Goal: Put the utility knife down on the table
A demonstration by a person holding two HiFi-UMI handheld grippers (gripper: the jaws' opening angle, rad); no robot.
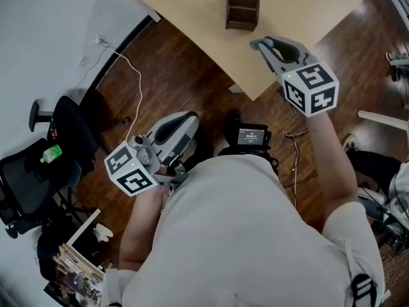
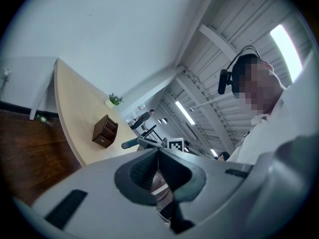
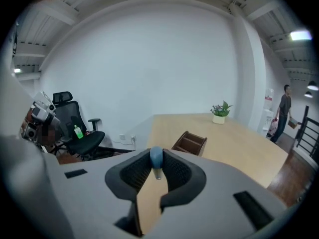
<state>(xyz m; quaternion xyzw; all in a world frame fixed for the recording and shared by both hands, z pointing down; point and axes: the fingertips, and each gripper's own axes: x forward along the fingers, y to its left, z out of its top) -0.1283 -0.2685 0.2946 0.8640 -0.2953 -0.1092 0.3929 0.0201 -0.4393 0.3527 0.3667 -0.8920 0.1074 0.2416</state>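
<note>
My right gripper (image 1: 259,44) hangs over the near corner of the light wooden table (image 1: 192,18). In the right gripper view the jaws (image 3: 156,166) are shut on the blue-grey end of the utility knife (image 3: 156,158), which stands up between the ribbed pads; the rest of the knife is hidden. Below the knife lies bare tabletop (image 3: 234,143). My left gripper (image 1: 186,124) is low at my side over the dark wood floor, away from the table. Its jaws (image 2: 158,153) are shut with nothing between them.
A dark wooden desk organiser (image 1: 243,5) stands on the table beyond the right gripper, and a small potted plant (image 3: 220,112) sits at the far edge. A black office chair (image 1: 32,171) with a green bottle (image 1: 51,153) is at left. A white cable (image 1: 137,88) trails across the floor.
</note>
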